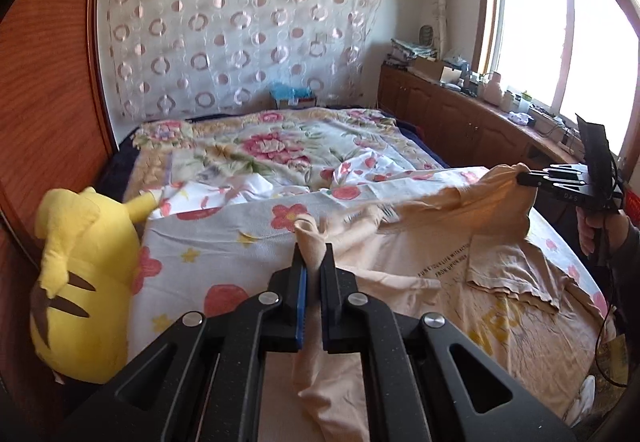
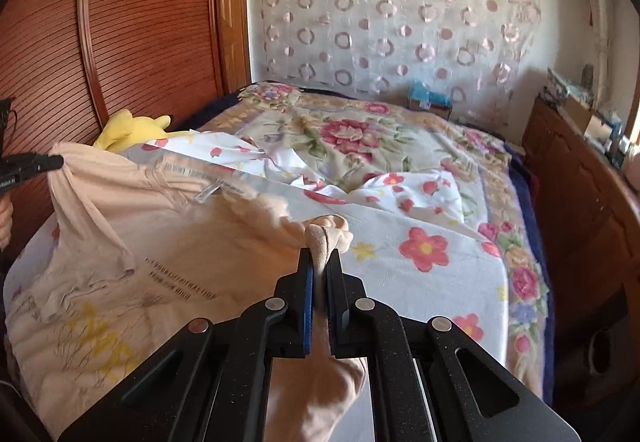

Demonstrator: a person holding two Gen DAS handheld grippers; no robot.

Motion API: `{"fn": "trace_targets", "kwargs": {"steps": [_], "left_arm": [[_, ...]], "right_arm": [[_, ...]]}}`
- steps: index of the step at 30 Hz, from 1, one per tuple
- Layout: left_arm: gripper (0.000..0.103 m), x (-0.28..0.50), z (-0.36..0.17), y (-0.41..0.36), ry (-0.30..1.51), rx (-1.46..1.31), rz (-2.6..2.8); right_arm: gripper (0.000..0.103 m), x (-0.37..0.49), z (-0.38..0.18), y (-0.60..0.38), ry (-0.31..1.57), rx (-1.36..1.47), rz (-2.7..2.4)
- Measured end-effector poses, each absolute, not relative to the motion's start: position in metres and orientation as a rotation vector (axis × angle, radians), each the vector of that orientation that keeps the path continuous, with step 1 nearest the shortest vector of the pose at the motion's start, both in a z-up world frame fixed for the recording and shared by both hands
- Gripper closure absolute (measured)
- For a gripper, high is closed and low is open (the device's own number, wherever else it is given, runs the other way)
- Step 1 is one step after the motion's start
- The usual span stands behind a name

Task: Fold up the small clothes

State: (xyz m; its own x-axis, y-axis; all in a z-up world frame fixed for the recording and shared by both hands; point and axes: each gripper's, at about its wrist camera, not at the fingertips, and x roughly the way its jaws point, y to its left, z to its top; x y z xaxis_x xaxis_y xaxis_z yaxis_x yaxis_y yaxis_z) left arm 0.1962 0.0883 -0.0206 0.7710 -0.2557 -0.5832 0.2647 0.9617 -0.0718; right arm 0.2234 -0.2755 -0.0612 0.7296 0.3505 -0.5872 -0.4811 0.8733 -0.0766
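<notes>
T-shirt [image 1: 424,282] hem cut off below; collar label [image 2: 208,194] print illegible.

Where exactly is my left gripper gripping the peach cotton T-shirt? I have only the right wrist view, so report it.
Observer: The left gripper is shut on a bunched fold of the peach cotton T-shirt. Fabric pokes out past its tips.
Operator: Tell me what sits left of it.
Observer: A yellow plush toy with brown stripes lies beside the edge of the flowered white bedsheet. Its whole body shows here.
Operator: Report the right gripper from that side.
Observer: The right gripper pinches a bunched part of the shirt and holds it lifted off the bed.
</notes>
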Motion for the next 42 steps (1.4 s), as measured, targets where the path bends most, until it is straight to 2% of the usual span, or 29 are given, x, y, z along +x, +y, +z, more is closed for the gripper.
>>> {"fn": "trace_targets", "kwargs": {"steps": [16, 24, 26, 28, 29, 31, 34, 42], "left_arm": [[0.097, 0.027, 0.02, 0.105, 0.509, 0.0, -0.336], [0.097, -0.014, 0.004, 0.114, 0.533, -0.028, -0.323], [0.092, -0.017, -0.001, 0.118, 0.542, -0.042, -0.337], [0.077, -0.015, 0.001, 0.12, 0.536, -0.021, -0.306], [0.075, -0.014, 0.004, 0.12, 0.525, -0.012, -0.295], [0.066, -0.012, 0.011, 0.122, 0.508, -0.013, -0.304], [0.065, -0.002, 0.013, 0.118, 0.507, 0.007, -0.308], [0.065, 0.035, -0.021, 0.107, 0.603, 0.032, -0.319]], "right_arm": [[0.098, 0.036, -0.05, -0.337, 0.472, -0.147, 0.491], [0.098, -0.011, -0.065, -0.352, 0.563, -0.173, 0.506], [0.098, -0.016, -0.074, -0.351, 0.6, -0.178, 0.511], [0.098, -0.012, -0.082, -0.345, 0.639, -0.194, 0.504], [0.098, -0.009, -0.085, -0.343, 0.652, -0.201, 0.51], [0.098, -0.001, -0.083, -0.339, 0.658, -0.21, 0.514], [0.096, 0.007, -0.079, -0.338, 0.652, -0.213, 0.485], [0.094, -0.008, -0.087, -0.333, 0.67, -0.239, 0.459]]}}
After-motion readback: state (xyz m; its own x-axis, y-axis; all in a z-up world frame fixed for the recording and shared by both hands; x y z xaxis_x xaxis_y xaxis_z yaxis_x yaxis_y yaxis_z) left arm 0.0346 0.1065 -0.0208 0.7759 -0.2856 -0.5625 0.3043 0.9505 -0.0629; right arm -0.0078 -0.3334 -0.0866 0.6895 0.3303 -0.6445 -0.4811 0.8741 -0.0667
